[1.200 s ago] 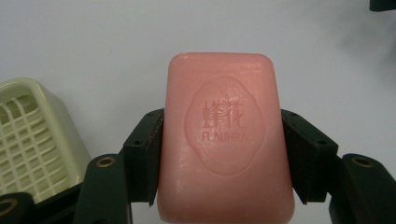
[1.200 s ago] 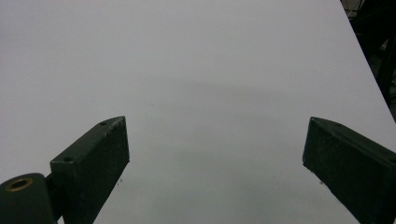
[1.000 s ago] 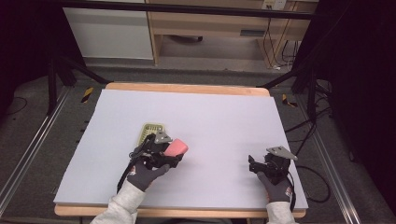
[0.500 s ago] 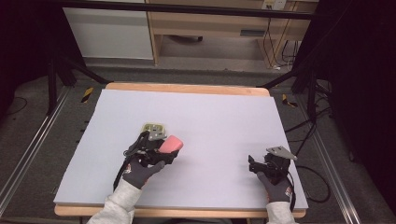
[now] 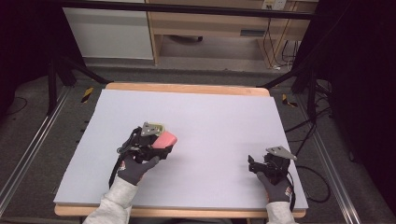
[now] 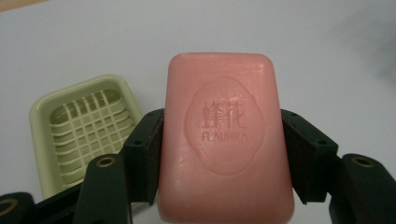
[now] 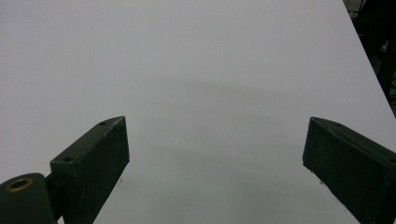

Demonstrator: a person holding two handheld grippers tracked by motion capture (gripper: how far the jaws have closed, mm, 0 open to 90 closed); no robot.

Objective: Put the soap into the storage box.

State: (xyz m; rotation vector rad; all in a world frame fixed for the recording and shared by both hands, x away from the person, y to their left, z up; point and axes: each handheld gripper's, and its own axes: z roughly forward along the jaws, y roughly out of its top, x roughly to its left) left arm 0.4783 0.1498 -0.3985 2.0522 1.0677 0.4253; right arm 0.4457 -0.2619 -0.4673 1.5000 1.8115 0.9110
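The pink bar of soap sits clamped between the two black jaws of your left gripper, one jaw pressed against each long side. Its broad face looks toward the camera that rides on the gripper, and you can read a stamped oval emblem with characters and the letters FLAUHRA on it. In the high view the soap shows as a pink block at the front of your left gripper, on the left half of the table.

Just left of the soap in the left gripper view lies a pale green soap dish with a slatted grid inside; it rests flat on the table and holds nothing. In the high view the dish peeks out just beyond the soap, mostly hidden under the gripper's grey plate.

Your left hand, in a dark glove, holds that gripper from the near side.

Well away from the soap, toward the table's near right corner, your right gripper rests low over the table. Its jaws stand wide apart with only the bare lilac-grey tabletop between them.
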